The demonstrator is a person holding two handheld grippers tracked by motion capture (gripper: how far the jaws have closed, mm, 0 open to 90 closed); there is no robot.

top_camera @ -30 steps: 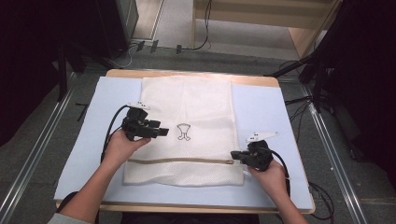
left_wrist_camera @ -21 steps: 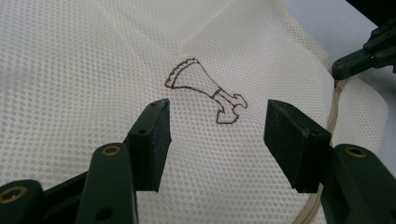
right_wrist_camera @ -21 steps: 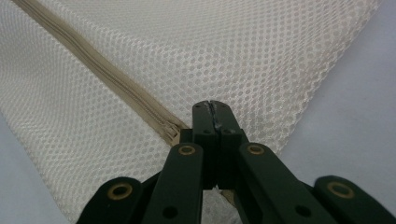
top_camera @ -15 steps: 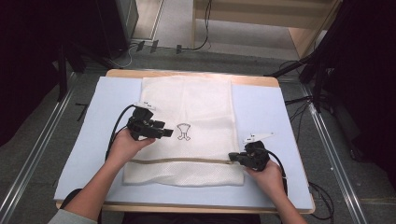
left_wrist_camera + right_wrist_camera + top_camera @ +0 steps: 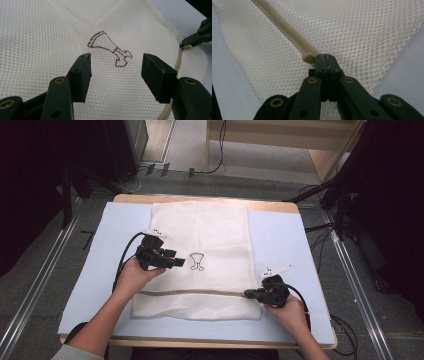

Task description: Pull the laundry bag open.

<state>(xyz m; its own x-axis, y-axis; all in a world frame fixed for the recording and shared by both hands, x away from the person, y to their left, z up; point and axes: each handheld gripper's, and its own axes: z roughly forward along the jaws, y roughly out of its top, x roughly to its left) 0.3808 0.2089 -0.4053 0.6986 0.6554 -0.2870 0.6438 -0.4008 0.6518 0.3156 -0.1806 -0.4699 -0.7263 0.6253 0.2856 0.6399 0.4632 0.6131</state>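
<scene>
Mesh laundry bag [image 5: 200,260] is laid flat at tabletop centre. Zipper pull [image 5: 308,58], at 4 o'clock, is pinched by right gripper [image 5: 248,293]; left gripper [image 5: 181,263], jaws spread, has been shifted slightly toward 12 o'clock over the mesh. Unzipping is judged imminent.

thing: cream mesh laundry bag [image 5: 210,250] with a brown line drawing [image 5: 197,261]
pose: flat on the pale blue mat [image 5: 285,240]
zipper: beige zipper [image 5: 200,292] running across near the person's end
</scene>
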